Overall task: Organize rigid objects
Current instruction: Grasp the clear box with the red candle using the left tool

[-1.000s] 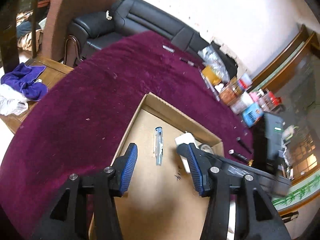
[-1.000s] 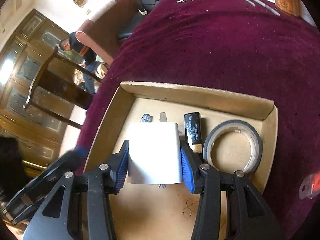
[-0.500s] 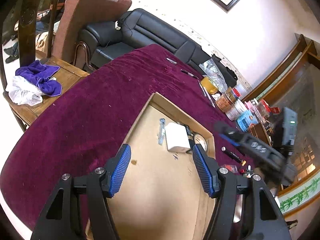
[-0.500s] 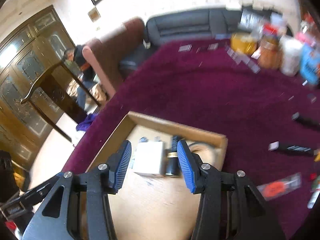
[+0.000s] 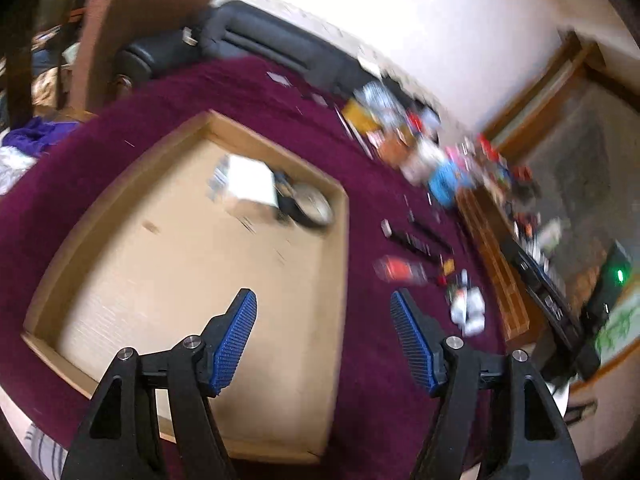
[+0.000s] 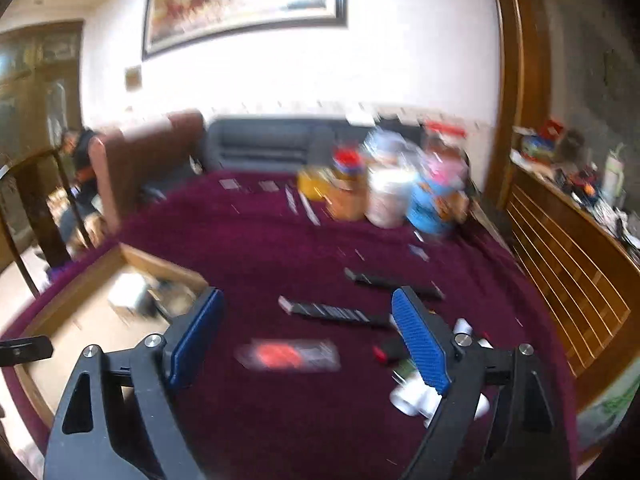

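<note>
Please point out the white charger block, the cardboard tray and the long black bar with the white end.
white charger block [image 5: 251, 181], left wrist view, top face.
cardboard tray [image 5: 341, 264], left wrist view, right wall.
long black bar [image 6: 336, 314], right wrist view, middle.

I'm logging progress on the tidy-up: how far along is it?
Done: the white charger and tape roll lie in the cardboard tray. In hand: nothing; the left gripper and right gripper have just been opening, empty. Left: black bars and a red packet on the cloth.

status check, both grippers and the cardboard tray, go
Left gripper and right gripper open, jaws just opened, both empty. White charger block lying in shallow cardboard tray. Nothing in the way.
</note>
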A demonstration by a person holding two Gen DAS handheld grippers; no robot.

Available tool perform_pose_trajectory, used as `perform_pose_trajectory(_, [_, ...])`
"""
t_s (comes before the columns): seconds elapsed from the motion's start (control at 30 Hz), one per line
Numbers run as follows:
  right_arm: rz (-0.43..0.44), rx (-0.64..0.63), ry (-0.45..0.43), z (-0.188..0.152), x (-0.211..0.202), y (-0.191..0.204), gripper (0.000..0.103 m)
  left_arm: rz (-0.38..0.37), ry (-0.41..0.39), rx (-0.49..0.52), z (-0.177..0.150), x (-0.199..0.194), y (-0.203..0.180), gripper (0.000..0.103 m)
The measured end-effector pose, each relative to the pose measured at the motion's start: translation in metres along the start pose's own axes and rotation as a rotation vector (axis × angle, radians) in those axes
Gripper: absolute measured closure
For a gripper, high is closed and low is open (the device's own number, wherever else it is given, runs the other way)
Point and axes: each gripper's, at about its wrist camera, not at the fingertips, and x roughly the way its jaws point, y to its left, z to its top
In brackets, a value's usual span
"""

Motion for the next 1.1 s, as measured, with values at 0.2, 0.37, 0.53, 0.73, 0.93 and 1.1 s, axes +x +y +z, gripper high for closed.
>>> perform_pose_trajectory(0.2, [-0.017, 0.16, 0.104, -0.035, 0.007, -0.072, 0.017, -0.011, 0.103, 0.137, -0.029, 0.029, -0.06, 0.039])
perform_pose_trajectory(0.37, [-0.03, 0.359, 0.135, -0.06, 0.023, -0.139, 0.017, 0.008, 0.144, 0.216, -0.043, 0.043, -0.091, 0.039])
perform_pose_trajectory(0.53, [-0.068, 0.56, 0.099, -0.082, 0.034, -0.197, 0.017, 0.06, 0.176, 0.256, -0.042, 0.06, -0.104, 0.039])
perform_pose_trajectory(0.73, [-0.051, 0.675, 0.096, -0.098, 0.039, -0.228, 0.017, 0.122, 0.18, 0.335, -0.027, 0.094, -0.123, 0.039])
perform_pose_trajectory(0.93, [0.022, 0.789, 0.156, -0.116, 0.045, -0.244, 0.017, 0.163, 0.213, 0.55, -0.016, 0.15, -0.165, 0.04])
perform_pose_trajectory(1.1, [0.022, 0.784, 0.154, -0.116, 0.046, -0.244, 0.017, 0.168, 0.25, 0.666, 0.001, 0.198, -0.183, 0.04])
